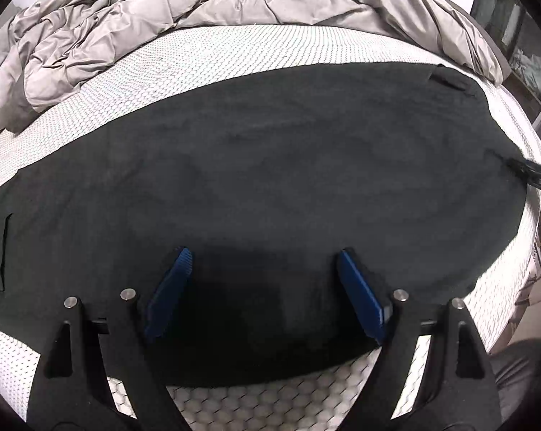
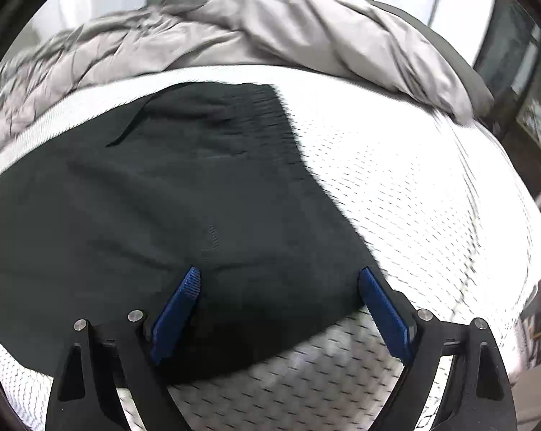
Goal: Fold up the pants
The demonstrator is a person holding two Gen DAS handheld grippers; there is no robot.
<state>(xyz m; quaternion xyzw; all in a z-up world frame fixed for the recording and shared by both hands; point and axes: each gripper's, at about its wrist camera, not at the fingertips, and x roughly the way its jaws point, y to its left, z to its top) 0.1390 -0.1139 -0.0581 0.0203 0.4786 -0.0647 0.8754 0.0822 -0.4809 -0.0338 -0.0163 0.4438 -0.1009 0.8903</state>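
Note:
Black pants (image 1: 270,165) lie spread flat on a white patterned mattress (image 1: 198,54). My left gripper (image 1: 265,255) is open, its blue pads low over the near edge of the cloth, holding nothing. In the right wrist view the pants (image 2: 162,208) show their waistband end with a pocket slit at the upper left. My right gripper (image 2: 279,274) is open over the near right corner of the pants, empty. A black gripper tip (image 1: 529,172) shows at the pants' right edge in the left wrist view.
A crumpled grey duvet (image 1: 162,10) is bunched along the far side of the mattress, also in the right wrist view (image 2: 270,25). Bare mattress (image 2: 414,186) lies right of the pants. The bed edge and dark furniture (image 2: 514,82) are at right.

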